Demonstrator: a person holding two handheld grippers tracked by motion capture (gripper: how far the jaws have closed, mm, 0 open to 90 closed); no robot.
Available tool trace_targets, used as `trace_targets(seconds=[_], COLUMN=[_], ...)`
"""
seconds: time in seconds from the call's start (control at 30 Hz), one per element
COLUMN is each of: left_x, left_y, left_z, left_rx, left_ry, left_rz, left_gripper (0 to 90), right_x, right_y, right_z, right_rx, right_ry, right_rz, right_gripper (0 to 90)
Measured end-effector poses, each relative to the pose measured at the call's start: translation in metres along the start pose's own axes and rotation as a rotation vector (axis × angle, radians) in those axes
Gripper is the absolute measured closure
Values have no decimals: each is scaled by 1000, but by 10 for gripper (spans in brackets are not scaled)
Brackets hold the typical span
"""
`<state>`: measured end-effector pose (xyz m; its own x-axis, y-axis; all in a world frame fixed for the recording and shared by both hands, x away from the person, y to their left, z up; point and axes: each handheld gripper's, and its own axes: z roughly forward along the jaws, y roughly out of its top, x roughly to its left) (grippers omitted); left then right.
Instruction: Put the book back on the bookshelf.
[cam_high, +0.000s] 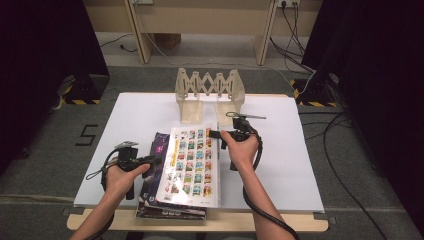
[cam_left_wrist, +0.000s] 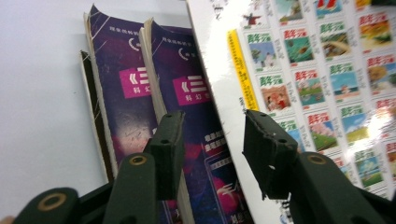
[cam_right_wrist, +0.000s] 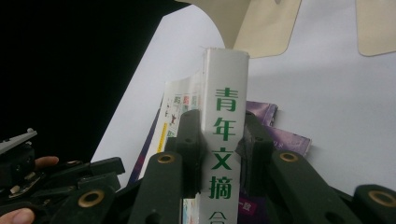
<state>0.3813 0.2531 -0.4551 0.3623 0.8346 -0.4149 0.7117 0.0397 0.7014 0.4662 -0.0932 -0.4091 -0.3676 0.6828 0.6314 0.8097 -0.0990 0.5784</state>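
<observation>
White-covered book (cam_high: 192, 165): thick volume, front cover printed with a grid of small colour pictures and a yellow strip down one side; lies on top of a stack at the near edge of the white table (cam_high: 295, 165), a little left of centre. Its white spine (cam_right_wrist: 223, 154) carries large green characters.

Left to right, high view:

1. Left hand (cam_high: 122, 176), entering from the bottom, holding the left gripper (cam_high: 150, 160) at the left side of the stack. In the left gripper view the two black jaws stand apart with a clear gap, nothing between them; one jaw sits over a purple cover, the other over the left margin of the white cover.

2. Purple books (cam_left_wrist: 140, 107): two copies with pink title blocks, plus a darker edge further left, fanned out under the white-covered book. Their corners also stick out at the stack's far side in the right gripper view.

3. Right gripper (cam_high: 218, 134), held by the right hand (cam_high: 242, 150), at the far right edge of the white-covered book. In the right gripper view the jaws sit on either side of the spine, pressed against it, so the book is gripped by its spine edge. A black cable runs back along the forearm.

4. Wooden rack (cam_high: 209, 92): pale, folding, with a criss-cross lattice and upright panels, standing at the far edge of the table, apart from the stack
</observation>
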Motion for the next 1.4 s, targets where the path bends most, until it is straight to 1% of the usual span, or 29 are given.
trace_targets(seconds=[0.1, 0.13, 0.17, 0.2, 0.23, 0.27, 0.3, 0.33, 0.47, 0.57, 0.67, 0.7, 0.77, 0.9, 0.93, 0.97, 1.07, 1.1, 1.17, 1.23, 1.27, 1.4], left_x=[0, 0, 1, 2, 2, 2, 3, 4, 6, 7, 7, 7, 6, 6, 6, 6, 6, 5, 5, 5, 5, 5], left_y=[-3, -3, -4, -5, -5, -5, -5, -6, -9, -11, -11, -11, -10, -10, -11, -11, -11, -10, -10, -10, -10, -10], left_z=[-1, -1, -2, -3, -3, -3, -4, -4, -3, -2, -2, -2, -3, -3, -3, -3, -2, -3, -3, -3, -3, -2], left_rx=[-13, -13, -19, -23, -26, -26, -29, -31, -24, -13, -13, -13, -18, -18, -15, -14, -14, -16, -16, -19, -19, -15], left_ry=[6, 6, 6, -2, -4, -4, -1, 17, 26, 22, 20, 20, 22, 24, 23, 24, 20, 18, 18, 20, 20, 19], left_rz=[5, 5, 2, -12, -17, -17, -16, -11, -20, -18, -14, -14, -14, -14, -13, -12, -11, -10, -7, -9, -9, -7], left_gripper=[545, 538, 538, 522, 517, 512, 512, 506, 494, 489, 488, 487, 487, 485, 484, 484, 484, 483, 483, 482, 483, 481], right_x=[6, 6, 8, 12, 14, 14, 16, 19, 23, 27, 31, 32, 35, 40, 42, 42, 44, 46, 47, 48, 49, 50], right_y=[1, 1, 2, 3, 4, 4, 4, 6, 8, 10, 12, 13, 15, 19, 20, 21, 23, 25, 26, 29, 29, 34], right_z=[-5, -5, -6, -11, -12, -12, -14, -19, -25, -31, -37, -39, -43, -49, -51, -52, -54, -57, -58, -61, -61, -66], right_rx=[-14, -14, -20, -31, -36, -36, -42, -53, -73, -96, -114, -125, -135, -164, -169, -177, -189, -203, -207, -223, -226, -251], right_ry=[-6, -6, -6, -12, -11, -11, -15, -21, -28, -32, -40, -44, -49, -69, -72, -77, -85, -96, -99, -113, -114, -130], right_rz=[-24, -24, -28, -47, -57, -57, -62, -75, -98, -116, -134, -148, -156, -184, -182, -191, -196, -214, -216, -231, -226, -239], right_gripper=[739, 739, 739, 740, 741, 741, 741, 741, 741, 742, 742, 742, 742, 742, 742, 742, 742, 742, 742, 742, 742, 742])
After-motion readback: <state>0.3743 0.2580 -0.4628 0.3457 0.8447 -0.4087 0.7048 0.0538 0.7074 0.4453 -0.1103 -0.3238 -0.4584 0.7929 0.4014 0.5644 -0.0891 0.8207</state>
